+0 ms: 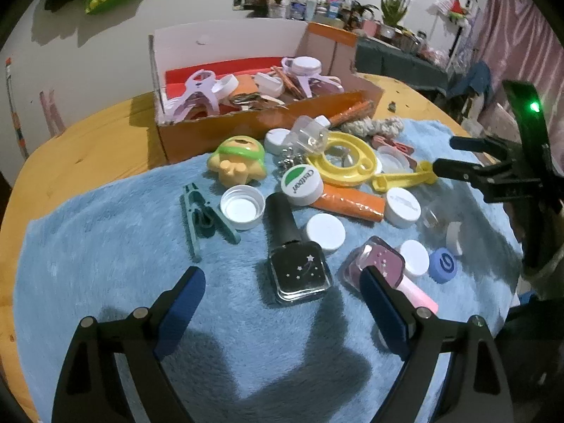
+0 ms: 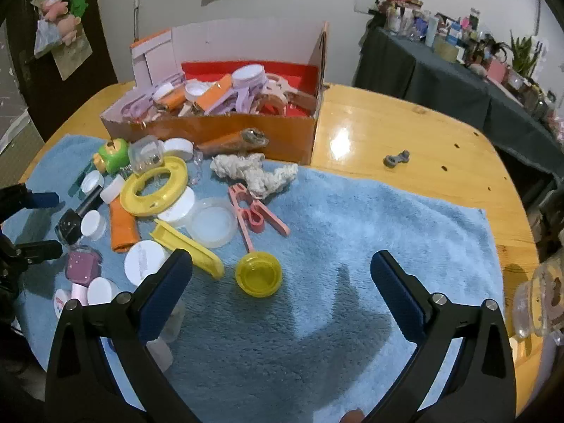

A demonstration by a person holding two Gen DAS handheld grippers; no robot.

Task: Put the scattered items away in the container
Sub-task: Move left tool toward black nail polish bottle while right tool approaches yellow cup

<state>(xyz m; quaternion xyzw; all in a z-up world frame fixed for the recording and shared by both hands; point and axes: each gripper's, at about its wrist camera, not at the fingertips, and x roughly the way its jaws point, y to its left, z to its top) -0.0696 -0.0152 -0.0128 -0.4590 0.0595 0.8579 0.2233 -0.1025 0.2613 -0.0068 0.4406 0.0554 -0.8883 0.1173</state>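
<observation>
An orange cardboard box (image 1: 225,130) (image 2: 282,130) holds several clips and caps at the back of the table. Scattered items lie on a blue towel (image 1: 105,264) (image 2: 352,218). My left gripper (image 1: 283,278) is open, its jaws on either side of a black nail polish bottle (image 1: 299,268), not touching it. A pink nail polish bottle (image 1: 377,257) lies by the right finger. My right gripper (image 2: 282,268) is open and empty above the towel, with a yellow cap (image 2: 259,273) between its fingers; it also shows in the left wrist view (image 1: 454,155).
On the towel lie a teal clip (image 1: 201,218), white caps (image 1: 243,206), a yellow ring toy (image 1: 342,158), an orange roll (image 1: 349,202), a turtle toy (image 1: 239,162), a pink clip (image 2: 253,211) and a white rope (image 2: 253,172). A small grey piece (image 2: 396,158) lies on the wooden table (image 2: 405,134).
</observation>
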